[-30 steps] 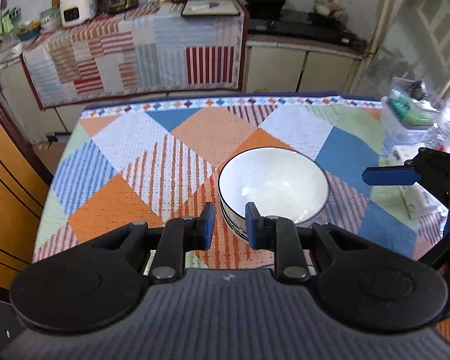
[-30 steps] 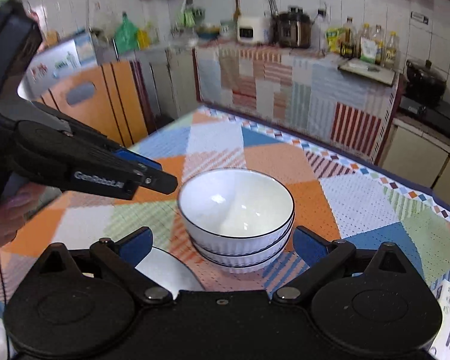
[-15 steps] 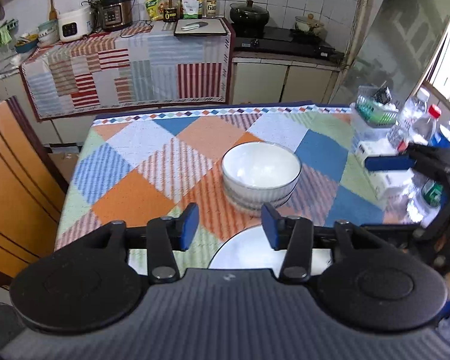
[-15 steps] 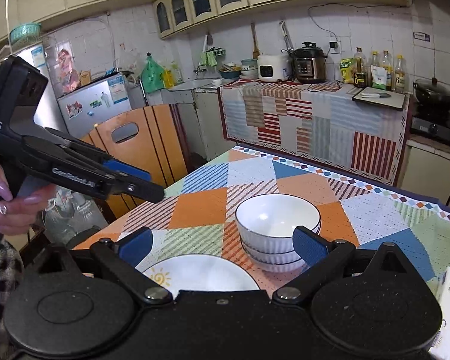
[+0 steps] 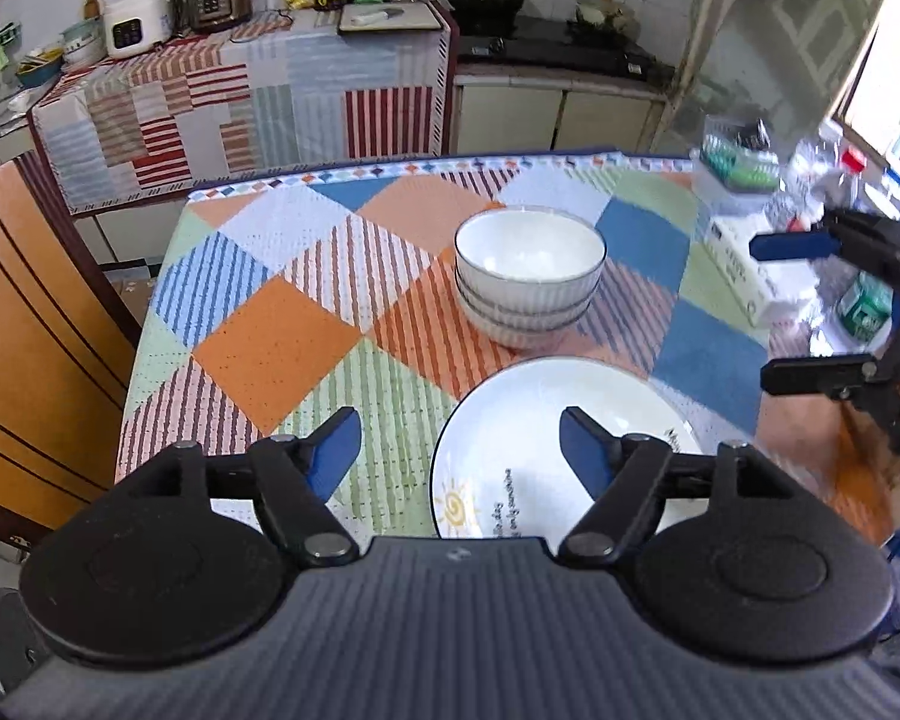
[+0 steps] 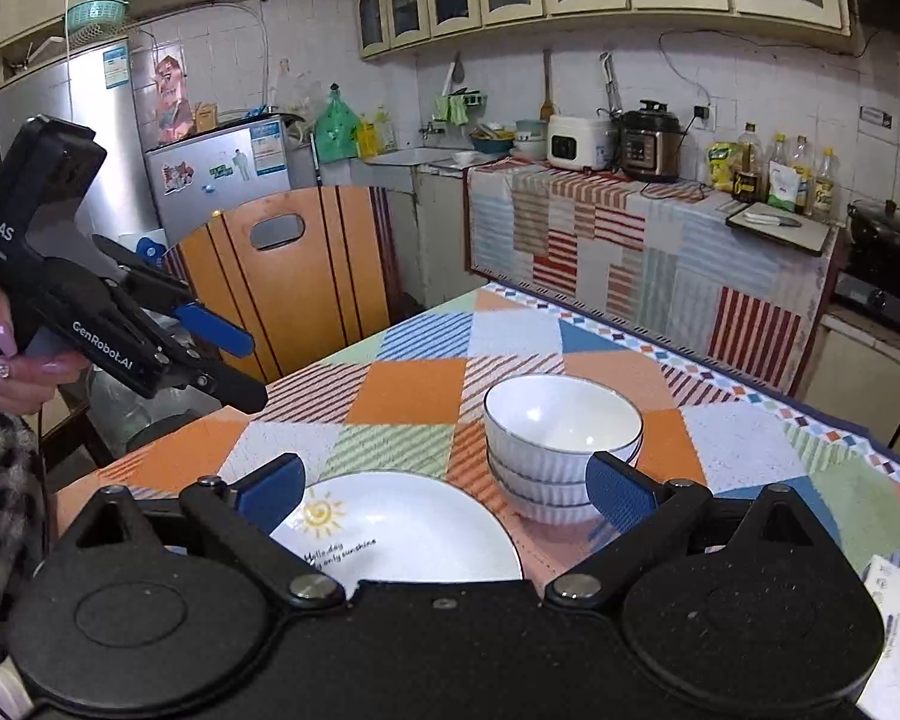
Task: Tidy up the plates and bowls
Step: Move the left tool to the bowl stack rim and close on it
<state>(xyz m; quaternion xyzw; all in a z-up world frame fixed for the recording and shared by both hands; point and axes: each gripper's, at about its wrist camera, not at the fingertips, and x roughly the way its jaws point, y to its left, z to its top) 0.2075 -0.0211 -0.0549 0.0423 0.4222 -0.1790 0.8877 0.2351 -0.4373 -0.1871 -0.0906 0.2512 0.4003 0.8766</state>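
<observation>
On the patchwork tablecloth [image 5: 270,354]: bowl stack [image 5: 529,276] behind plate [image 5: 528,420].
Left gripper [image 5: 459,450] jaws are opening, spread wide above the plate's near rim, nothing between them. Right gripper [image 6: 447,489] is spread, empty, touching nothing. Three white ribbed, dark-rimmed bowls are nested upright; the top one is empty. The white plate bears a sun print.

The black left gripper [image 6: 234,369] reads "GenRobot.AI" along its side; the round white plate [image 6: 426,540] with a yellow sun reads "Hello day".
</observation>
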